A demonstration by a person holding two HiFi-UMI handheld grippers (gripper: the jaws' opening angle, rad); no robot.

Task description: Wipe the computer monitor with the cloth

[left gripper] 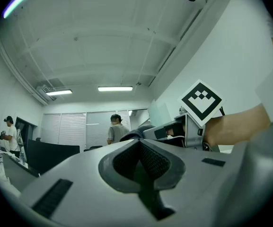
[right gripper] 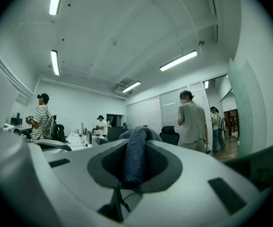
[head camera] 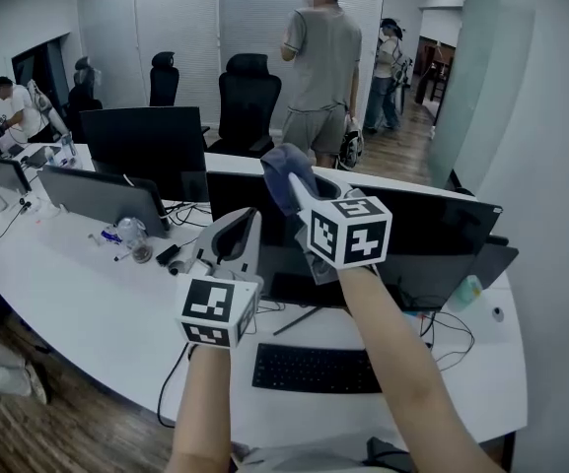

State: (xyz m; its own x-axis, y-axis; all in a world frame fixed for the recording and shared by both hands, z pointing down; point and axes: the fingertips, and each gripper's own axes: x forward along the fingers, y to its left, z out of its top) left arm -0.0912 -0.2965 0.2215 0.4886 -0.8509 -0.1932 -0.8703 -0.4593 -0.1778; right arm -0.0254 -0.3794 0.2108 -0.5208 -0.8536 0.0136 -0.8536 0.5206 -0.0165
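Note:
The black computer monitor (head camera: pixel 432 239) stands in front of me on the white desk (head camera: pixel 87 304), its screen dark. My right gripper (head camera: pixel 292 180) is raised above the monitor's top left edge and is shut on a blue-grey cloth (head camera: pixel 284 170). In the right gripper view the cloth (right gripper: pixel 135 157) hangs bunched between the pads, and the right gripper (right gripper: pixel 136 141) points up into the room. My left gripper (head camera: pixel 248 218) is held lower and to the left, in front of the monitor's left end, shut with nothing in it. The left gripper (left gripper: pixel 140 144) points upward, with the right gripper's marker cube (left gripper: pixel 200 101) beside it.
A black keyboard (head camera: pixel 314 368) lies below the monitor, with cables around it. Other monitors (head camera: pixel 146 146), a laptop (head camera: pixel 102 195) and small clutter (head camera: pixel 131 239) sit at left. Office chairs (head camera: pixel 245 97) and a standing person (head camera: pixel 319 67) are behind the desk.

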